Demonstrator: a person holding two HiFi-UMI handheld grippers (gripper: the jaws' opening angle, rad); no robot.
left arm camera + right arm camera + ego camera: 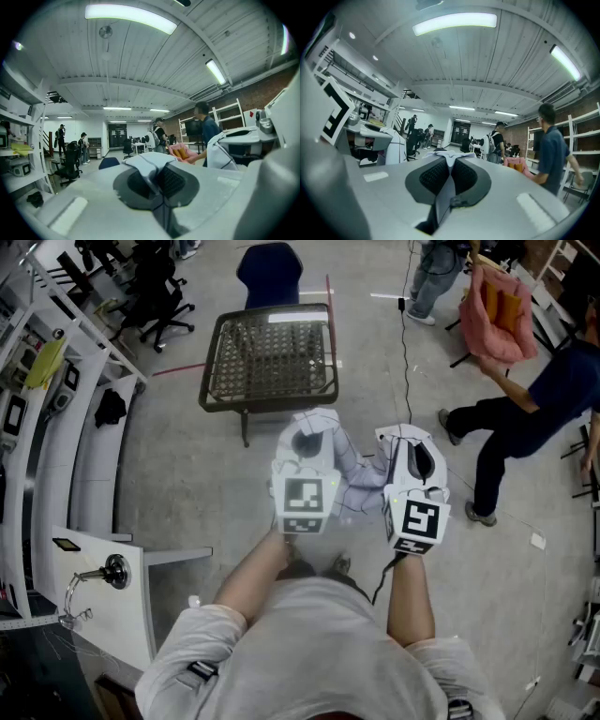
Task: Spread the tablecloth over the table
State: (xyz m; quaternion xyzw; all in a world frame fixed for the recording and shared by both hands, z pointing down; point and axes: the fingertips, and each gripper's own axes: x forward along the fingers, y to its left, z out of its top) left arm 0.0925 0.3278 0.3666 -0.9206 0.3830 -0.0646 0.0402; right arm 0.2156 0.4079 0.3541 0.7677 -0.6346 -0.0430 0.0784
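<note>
**Head view:** you hold both tools level on the near side of the table [214, 399], short of its edge. The left tool [307, 439] and the right tool [413, 448] sit close together. The tablecloth [358, 482] — white with thin dark lines — hangs bunched between them, not yet over the table. To do this step well, I judge you should draw the tools apart until the held edge runs taut. Then lift it above the woven top and carry it to the table's far side, so the cloth lies flat rather than dragging on the weave.

**Left gripper view:** the jaws are pressed together on a fold of the cloth, which pokes out past the pads.

**Right gripper view:** the same — jaws pinched on a thin fold.

**The room:** beyond the table stands a blue chair [269, 273]. To the table's right, a person [525, 418] in dark blue crosses the grey concrete floor [178, 474] with a pink bundle [495, 310]. White shelving [37, 427] lines the table's left.
</note>
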